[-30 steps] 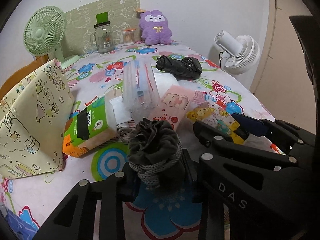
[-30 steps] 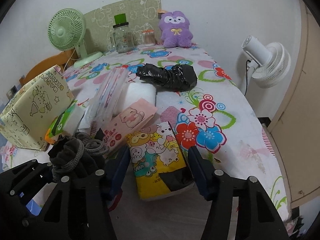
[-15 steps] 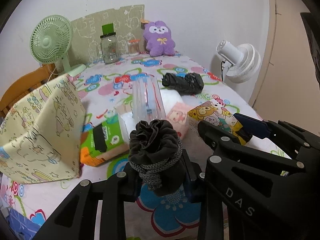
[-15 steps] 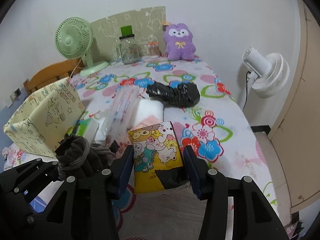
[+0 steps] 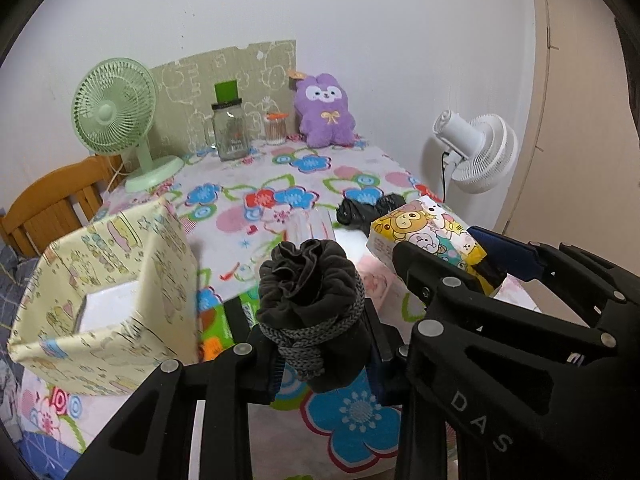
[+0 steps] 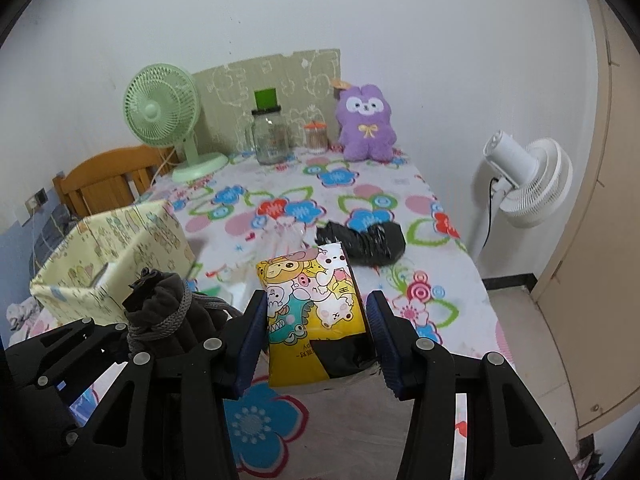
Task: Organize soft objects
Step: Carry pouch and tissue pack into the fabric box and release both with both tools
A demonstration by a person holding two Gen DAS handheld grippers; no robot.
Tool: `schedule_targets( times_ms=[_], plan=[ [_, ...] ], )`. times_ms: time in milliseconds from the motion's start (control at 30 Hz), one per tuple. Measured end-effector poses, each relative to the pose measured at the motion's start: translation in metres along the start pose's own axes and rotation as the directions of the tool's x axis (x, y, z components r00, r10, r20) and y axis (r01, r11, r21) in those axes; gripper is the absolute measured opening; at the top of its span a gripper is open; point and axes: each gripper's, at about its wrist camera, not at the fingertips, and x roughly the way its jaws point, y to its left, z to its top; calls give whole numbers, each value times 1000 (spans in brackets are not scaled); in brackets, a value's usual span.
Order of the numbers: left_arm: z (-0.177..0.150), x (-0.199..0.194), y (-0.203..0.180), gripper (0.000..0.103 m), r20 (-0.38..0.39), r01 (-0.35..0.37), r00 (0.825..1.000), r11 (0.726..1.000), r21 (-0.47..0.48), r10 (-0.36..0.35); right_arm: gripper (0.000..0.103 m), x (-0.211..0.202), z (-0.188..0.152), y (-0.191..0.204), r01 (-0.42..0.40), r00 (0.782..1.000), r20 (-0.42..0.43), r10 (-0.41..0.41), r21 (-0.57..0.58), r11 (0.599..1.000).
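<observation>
My left gripper (image 5: 320,364) is shut on a dark grey drawstring pouch (image 5: 310,304) and holds it above the table's front edge. The pouch also shows in the right wrist view (image 6: 168,312). My right gripper (image 6: 316,328) is shut on a yellow cartoon tissue pack (image 6: 314,304), lifted off the table; the pack also shows in the left wrist view (image 5: 428,232). A yellow patterned open box (image 5: 108,280) stands at the left, also in the right wrist view (image 6: 112,256). A black bundle (image 6: 360,240) and a clear packet (image 5: 310,226) lie mid-table.
A floral cloth covers the table (image 6: 340,184). At the back stand a green fan (image 6: 164,120), a glass jar (image 6: 272,136), a small cotton-swab jar (image 6: 316,138) and a purple plush (image 6: 366,124). A white fan (image 6: 528,184) stands right of the table. A wooden chair (image 5: 48,208) is at left.
Both grippers have risen and pulled back, lifting the pouch and the tissue pack off the table. The yellow box's open top now shows.
</observation>
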Motion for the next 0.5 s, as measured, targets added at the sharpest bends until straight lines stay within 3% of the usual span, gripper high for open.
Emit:
schedule_targets(
  times_ms=[500],
  plan=[
    [33,-33,38,33,46,-46,998,999,7,46,54,-25,43,44,-18,998,57,21,-53,998]
  ],
)
